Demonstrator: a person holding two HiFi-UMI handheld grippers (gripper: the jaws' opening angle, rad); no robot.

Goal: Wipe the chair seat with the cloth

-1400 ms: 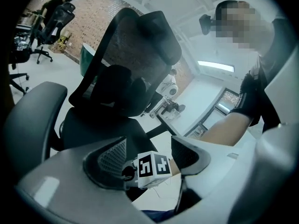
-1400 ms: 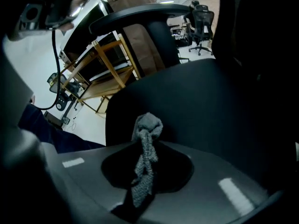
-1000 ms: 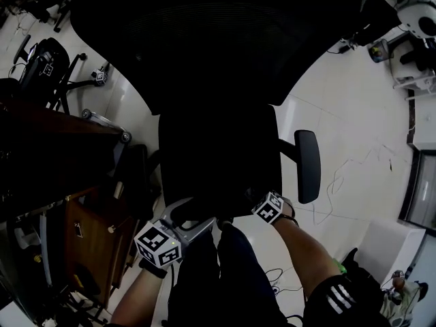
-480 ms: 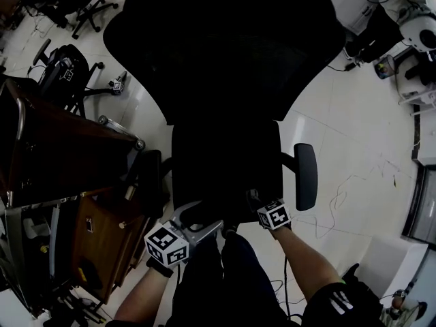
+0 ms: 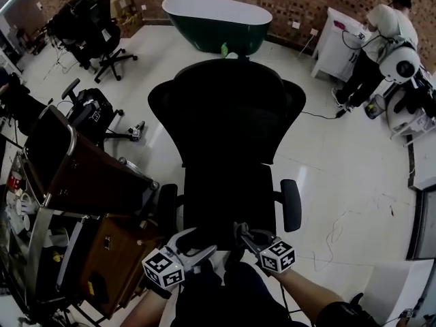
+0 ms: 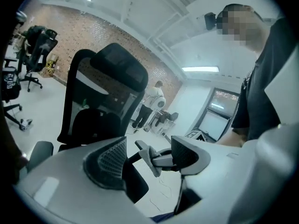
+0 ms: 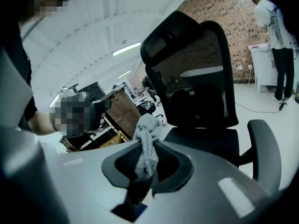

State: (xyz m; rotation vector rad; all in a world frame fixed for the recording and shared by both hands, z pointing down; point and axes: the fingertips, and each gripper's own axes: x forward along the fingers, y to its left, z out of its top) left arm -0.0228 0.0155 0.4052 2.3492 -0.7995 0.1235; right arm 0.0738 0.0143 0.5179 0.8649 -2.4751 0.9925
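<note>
- Right gripper (image 7: 148,164): jaws clamped on the cloth (image 7: 145,143). The grey bunch stands up out of the pads, and none of it touches the chair.
- Left gripper (image 6: 149,157): jaws apart, nothing held. Through the gap its camera sees only the right gripper's tip and the cloth.
- Head view: left gripper (image 5: 197,242) and right gripper (image 5: 242,231) sit close together at bottom centre, just at or off the seat's front edge, above the person's legs.
- Seat (image 5: 228,196): centre frame, dark and bare. Right armrest (image 5: 291,205) is beside it, backrest (image 5: 228,107) above.
- Change: a second ago the head camera looked steeply down and the chair filled the frame, with both grippers at the seat's front edge. Now the view has lifted, showing a bathtub (image 5: 214,19) at top centre and a person (image 5: 381,29) at upper right. The grippers have drawn back slightly toward the body.
- Reading: cloth is off the seat and no stroke is under way. To resume wiping, the right gripper must come forward and down onto the seat.
</note>
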